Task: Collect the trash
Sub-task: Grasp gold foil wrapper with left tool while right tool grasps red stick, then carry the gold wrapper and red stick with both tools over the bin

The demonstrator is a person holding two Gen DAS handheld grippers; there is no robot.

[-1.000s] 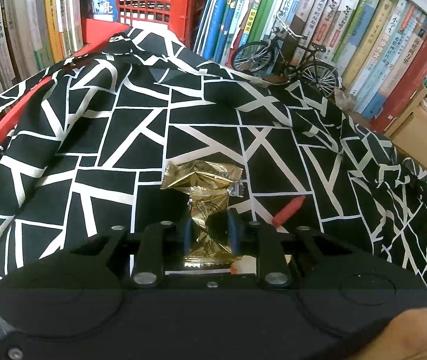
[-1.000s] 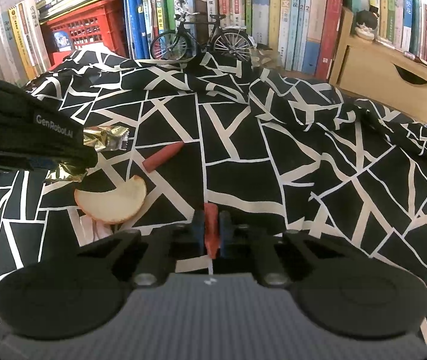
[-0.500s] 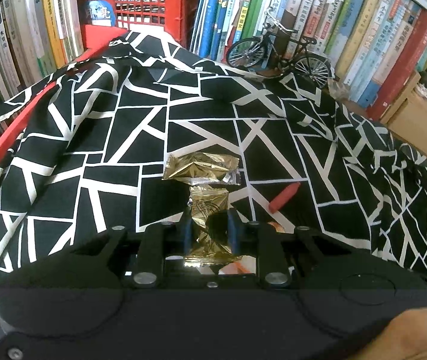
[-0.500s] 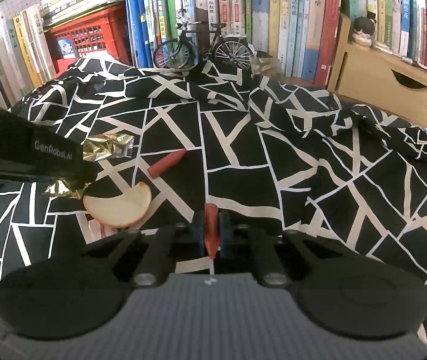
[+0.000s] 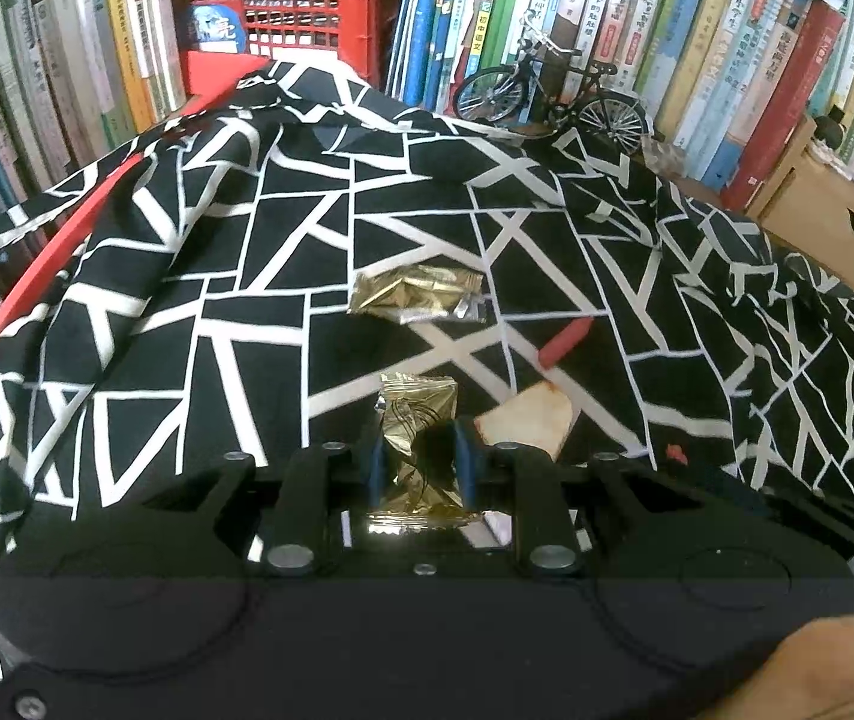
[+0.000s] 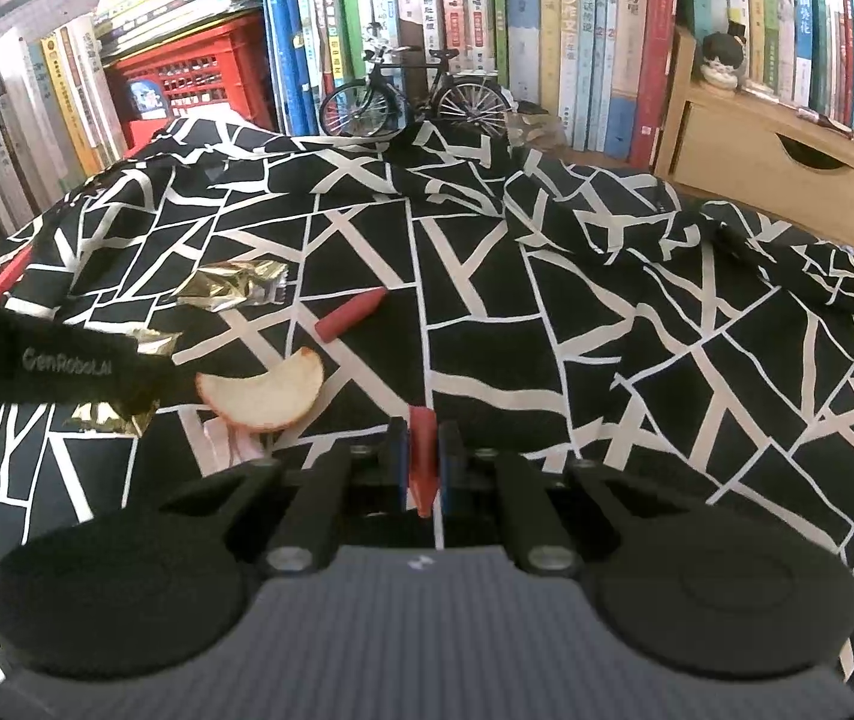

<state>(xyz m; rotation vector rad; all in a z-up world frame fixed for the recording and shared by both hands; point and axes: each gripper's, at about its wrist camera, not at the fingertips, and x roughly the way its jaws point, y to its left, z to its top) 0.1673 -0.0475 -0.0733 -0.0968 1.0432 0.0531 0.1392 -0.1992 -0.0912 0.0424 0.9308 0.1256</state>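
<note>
A black cloth with white lines (image 5: 259, 276) covers the desk, and books (image 6: 601, 30) stand in a row at the top of the frame, with a red crate (image 5: 301, 18) and a toy bike (image 6: 415, 96). The left claw (image 5: 418, 468) pinches a gold wrapper (image 5: 418, 420). The right claw (image 6: 423, 468) pinches a red stick (image 6: 423, 456). Another gold wrapper (image 5: 418, 300), a red stick piece (image 6: 352, 313) and an apple slice (image 6: 265, 393) lie on the cloth mid-frame. Only the right view shows the whole slice; only the left view shows a hand (image 5: 835, 672), lower right.

cloth (image 5: 283, 276): matt woven fabric | wrappers (image 5: 418, 299): glossy crinkled gold foil | crate (image 5: 307, 24): red plastic | drawer box (image 6: 787, 162): smooth wood
</note>
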